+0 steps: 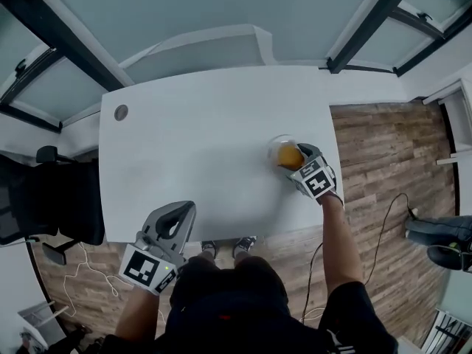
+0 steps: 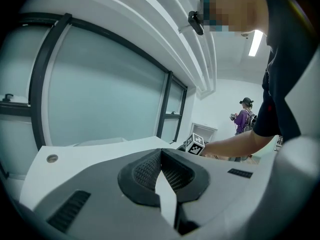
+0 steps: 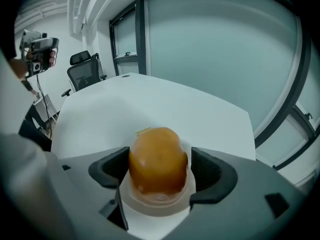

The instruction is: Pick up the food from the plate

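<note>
Right claw (image 3: 158,170) gaping around the orange food (image 3: 159,154) on its plate (image 3: 155,210), near the bench's (image 1: 192,139) right edge. Centre it, then squeeze gently. Left claw (image 2: 161,156) pinched together, idle.

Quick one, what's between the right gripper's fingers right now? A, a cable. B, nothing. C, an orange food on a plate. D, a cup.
C: that gripper's own view shows the food on its plate, sitting between the right gripper's parted fingers.
</note>
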